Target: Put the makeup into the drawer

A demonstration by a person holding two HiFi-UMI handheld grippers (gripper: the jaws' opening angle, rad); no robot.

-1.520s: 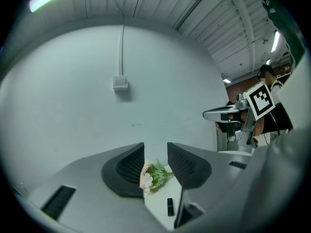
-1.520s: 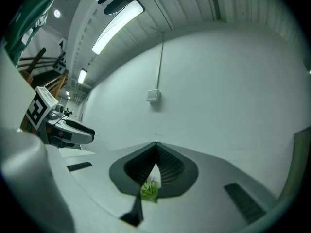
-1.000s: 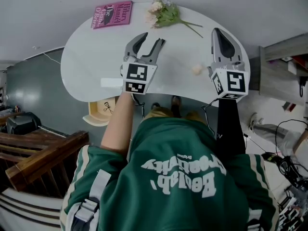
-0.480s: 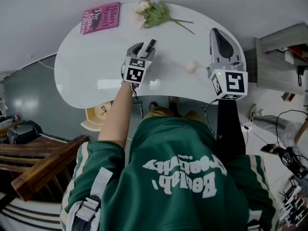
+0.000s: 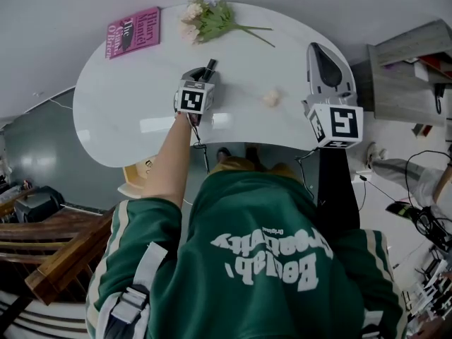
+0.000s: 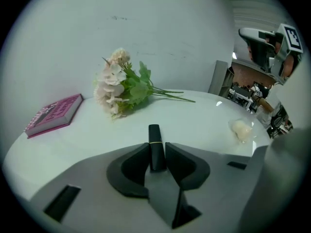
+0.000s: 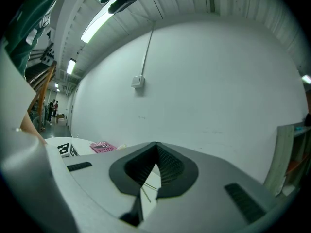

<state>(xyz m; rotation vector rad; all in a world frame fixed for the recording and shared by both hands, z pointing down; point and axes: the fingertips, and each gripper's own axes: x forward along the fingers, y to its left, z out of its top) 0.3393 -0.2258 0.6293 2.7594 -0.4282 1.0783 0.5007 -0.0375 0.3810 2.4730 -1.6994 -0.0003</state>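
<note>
Left gripper view, outward from the left claw (image 6: 157, 152): just closed in and now pinching the near end of one black lipstick (image 6: 154, 135), right down at the white bench (image 6: 194, 115). Can't see that grip in the head view, too small. Further out: one flower bunch (image 6: 121, 89), one pink book (image 6: 53, 114), one pale lump (image 6: 241, 128). Right claw (image 7: 155, 147): pinched shut, empty.
</note>
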